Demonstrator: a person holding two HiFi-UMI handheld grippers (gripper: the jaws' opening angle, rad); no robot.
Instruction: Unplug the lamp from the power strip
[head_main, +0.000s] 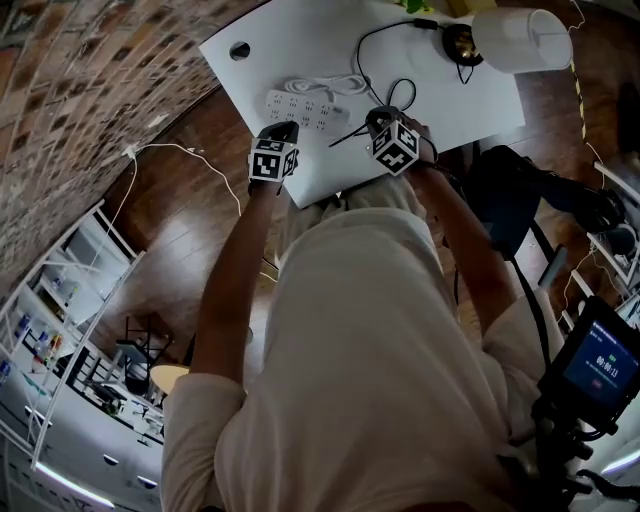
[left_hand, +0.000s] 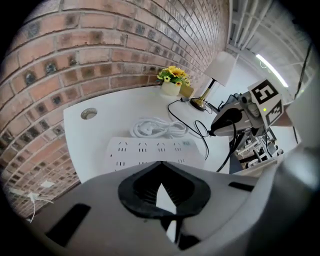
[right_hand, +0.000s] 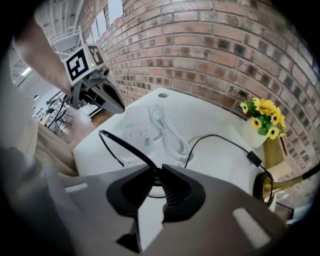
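Observation:
A white power strip (head_main: 307, 108) (left_hand: 150, 150) (right_hand: 135, 132) lies on the white table (head_main: 300, 40) with its sockets bare. My left gripper (head_main: 281, 131) (left_hand: 161, 182) (right_hand: 119, 107) is shut and empty, pointing down at the strip's near edge. To its right, my right gripper (head_main: 378, 118) (right_hand: 156, 175) (left_hand: 214, 130) is shut on the plug end of the lamp's black cord (right_hand: 125, 147), held clear of the strip. The cord loops back across the table to the lamp (head_main: 520, 40) (left_hand: 220, 70) at the far right. The plug itself is hidden in the jaws.
The strip's own white cable (head_main: 320, 85) (left_hand: 155, 127) is coiled behind it. A pot of yellow flowers (left_hand: 172, 77) (right_hand: 262, 112) stands by the brick wall. A black chair (head_main: 510, 190) sits right of the table. A cable hole (head_main: 240, 50) marks the table's far left corner.

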